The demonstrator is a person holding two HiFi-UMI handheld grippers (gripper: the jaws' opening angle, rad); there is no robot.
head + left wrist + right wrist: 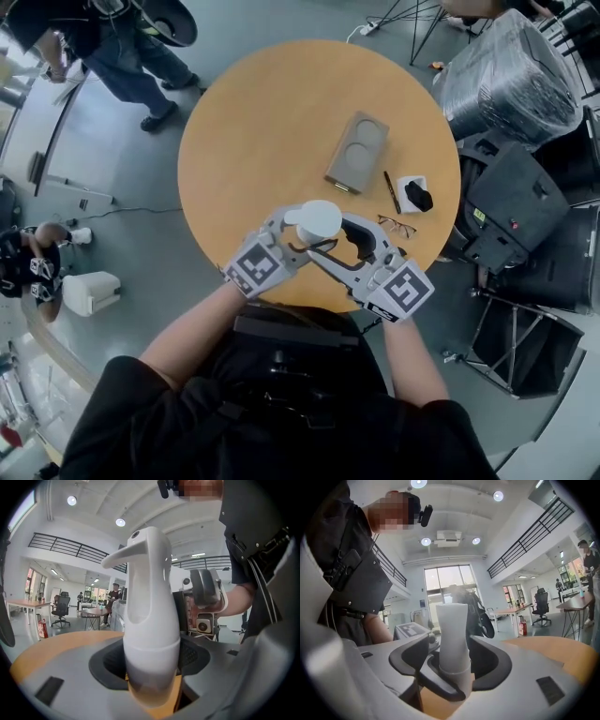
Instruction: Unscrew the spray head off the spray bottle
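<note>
Spray head (146, 588) shows side-on only in left gripper view.

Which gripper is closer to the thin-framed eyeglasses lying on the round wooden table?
Right. The right gripper sits just beside the eyeglasses, on the person's side of them. The left gripper clamps the white spray bottle from its far side, farther away.

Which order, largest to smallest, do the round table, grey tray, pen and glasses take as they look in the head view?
1. round table
2. grey tray
3. pen and glasses: they look about alike, so I leave them unranked.
</note>
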